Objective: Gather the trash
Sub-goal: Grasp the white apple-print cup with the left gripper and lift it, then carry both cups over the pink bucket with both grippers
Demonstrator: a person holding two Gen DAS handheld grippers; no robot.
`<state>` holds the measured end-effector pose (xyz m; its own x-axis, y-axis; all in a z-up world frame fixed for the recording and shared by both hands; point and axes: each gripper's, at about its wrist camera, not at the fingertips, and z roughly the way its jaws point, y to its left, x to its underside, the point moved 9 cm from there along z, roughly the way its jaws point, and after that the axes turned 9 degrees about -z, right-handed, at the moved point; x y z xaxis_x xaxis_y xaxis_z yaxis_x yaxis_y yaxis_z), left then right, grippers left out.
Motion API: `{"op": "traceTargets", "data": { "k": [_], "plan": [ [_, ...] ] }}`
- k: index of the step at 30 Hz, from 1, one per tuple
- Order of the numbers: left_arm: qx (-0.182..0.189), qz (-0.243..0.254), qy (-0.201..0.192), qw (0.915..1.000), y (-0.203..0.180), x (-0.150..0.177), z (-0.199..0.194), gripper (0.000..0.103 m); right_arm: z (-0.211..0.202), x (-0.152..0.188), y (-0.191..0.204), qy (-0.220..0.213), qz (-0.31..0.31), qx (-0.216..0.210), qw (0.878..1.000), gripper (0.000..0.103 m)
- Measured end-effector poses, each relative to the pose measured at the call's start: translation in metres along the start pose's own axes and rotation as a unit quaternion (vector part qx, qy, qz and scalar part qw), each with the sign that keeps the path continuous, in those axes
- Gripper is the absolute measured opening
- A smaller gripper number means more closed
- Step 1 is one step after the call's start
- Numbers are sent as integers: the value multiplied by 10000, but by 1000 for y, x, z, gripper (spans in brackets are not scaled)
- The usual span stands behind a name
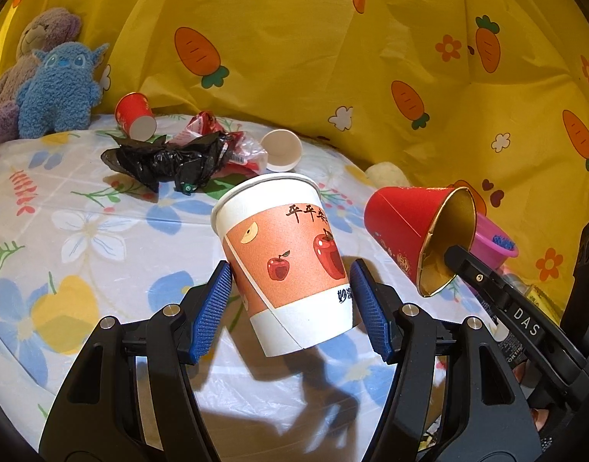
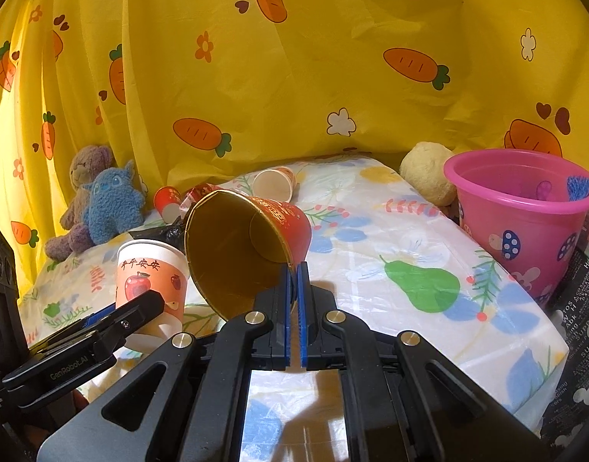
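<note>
1. Blue-padded fingers point(image 1: 213, 308) of the left hand-held gripper point(image 1: 290, 308) stand apart on either side of the apple-print paper cup point(image 1: 282, 261); the left pad is against its wall, while the right pad looks just clear of it, so whether the cup is truly pinched cannot be told.
2. That cup is tilted, its base lifted over the floral-covered table point(image 1: 82, 231).
3. Right of the left hand-held gripper, the right hand-held gripper point(image 2: 293, 288) is clamped together on the rim of a red cup with gold lining point(image 2: 248, 246), which hangs on its side, mouth towards the camera.
4. Ahead of the left hand-held gripper lie a crumpled black plastic bag point(image 1: 167, 158), a red wrapper point(image 1: 206, 125), a white cup on its side point(image 1: 281, 150) and a small red cup point(image 1: 134, 117).
5. To the right of the right hand-held gripper stands a pink bucket point(image 2: 521, 211), beside a cream plush point(image 2: 429, 173).
6. Far ahead to the left sit a blue plush point(image 1: 57, 88) and a brown bear point(image 1: 40, 38) against the yellow carrot curtain point(image 1: 332, 57).
</note>
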<state>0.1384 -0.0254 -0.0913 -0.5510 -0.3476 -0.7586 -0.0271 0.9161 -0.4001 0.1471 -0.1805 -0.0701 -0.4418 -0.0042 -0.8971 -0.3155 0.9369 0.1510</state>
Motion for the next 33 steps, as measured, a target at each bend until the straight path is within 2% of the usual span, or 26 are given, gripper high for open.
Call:
{"op": "traceTargets", "data": {
  "k": [9,16,23,29,33],
  "plan": [
    [244,259,16,9994,-34,-7,9,63,-9,-5,-25,-131,182,143,9996,4],
    [720,463,61,9963,-81,-25,14,63,-20,-17,-57,-321,345,416,9980,4],
    [1292,1007,60,9865,-158,-40,35,63,-40,-44,-116,-694,503,1148,9897,4],
    [2030,1020,344,9733,-222,-37,71,62,-51,-56,-179,-766,679,1873,9770,4],
    [2144,1143,537,9686,-256,-28,100,62,-52,-55,-213,-703,750,2200,9701,4]
  ]
}}
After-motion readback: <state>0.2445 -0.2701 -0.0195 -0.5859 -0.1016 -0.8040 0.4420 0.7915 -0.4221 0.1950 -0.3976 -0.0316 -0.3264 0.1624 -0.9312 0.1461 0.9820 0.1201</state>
